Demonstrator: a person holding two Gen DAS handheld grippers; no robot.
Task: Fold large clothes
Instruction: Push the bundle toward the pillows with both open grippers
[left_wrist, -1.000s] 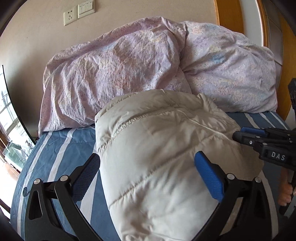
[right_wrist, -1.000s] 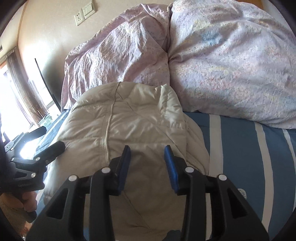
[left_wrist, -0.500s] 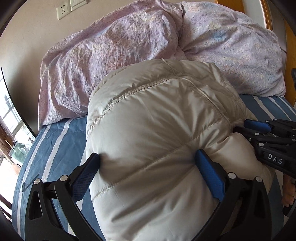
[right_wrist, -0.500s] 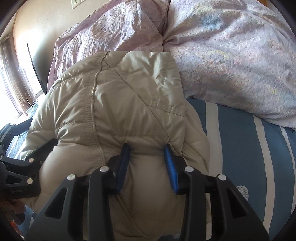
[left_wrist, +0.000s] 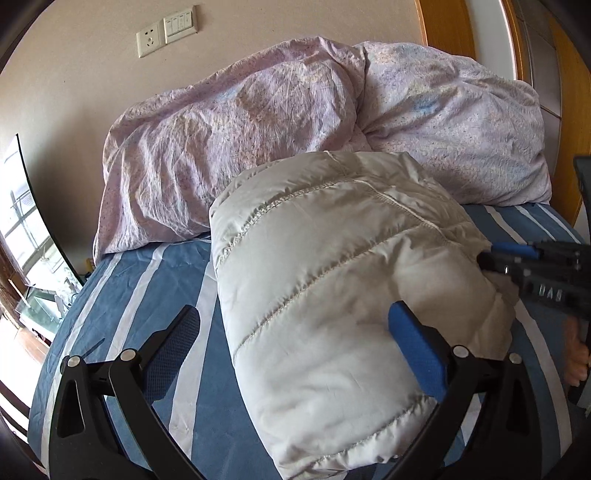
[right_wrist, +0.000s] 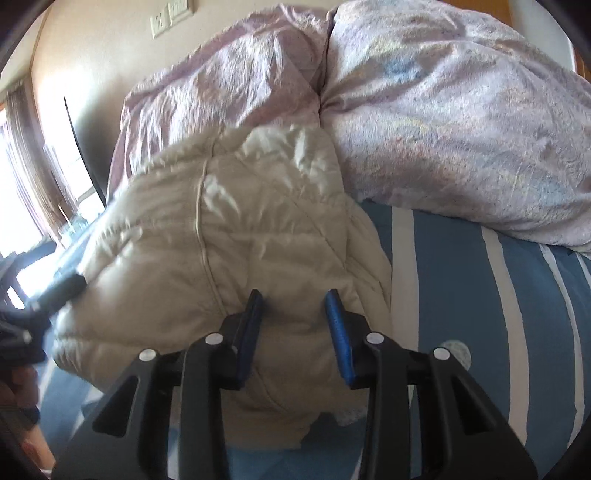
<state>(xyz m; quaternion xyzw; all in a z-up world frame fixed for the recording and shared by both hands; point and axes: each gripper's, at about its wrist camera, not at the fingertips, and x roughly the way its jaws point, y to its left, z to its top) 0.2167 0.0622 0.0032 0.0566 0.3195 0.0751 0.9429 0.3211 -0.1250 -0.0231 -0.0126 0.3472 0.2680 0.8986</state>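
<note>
My right gripper (right_wrist: 293, 332) has its blue pads pinched into a fold of the cream puffer jacket (right_wrist: 236, 236), so I read it as clenched on the fabric at the near right edge of the bundle. My left gripper (left_wrist: 295, 343) stands wide: its right pad presses against the jacket's near side while its left finger (left_wrist: 173, 343) hangs clear over the striped blue sheet (left_wrist: 147, 280), so it is released and grasping nothing. Taking the jacket as my landmark, it lies as a thick, rounded bundle in the middle of the bed, already doubled over on itself, with stitched seams running across the top. Behind it, and touching its far end, is the crumpled lilac duvet (left_wrist: 258, 122), heaped against the wall. Bare sheet shows to either side of it. I judge the main folds done: no sleeves or loose hem are in view. What seems left is pressing the puffy bundle flatter, squaring its edges, and letting go with the right.
</note>
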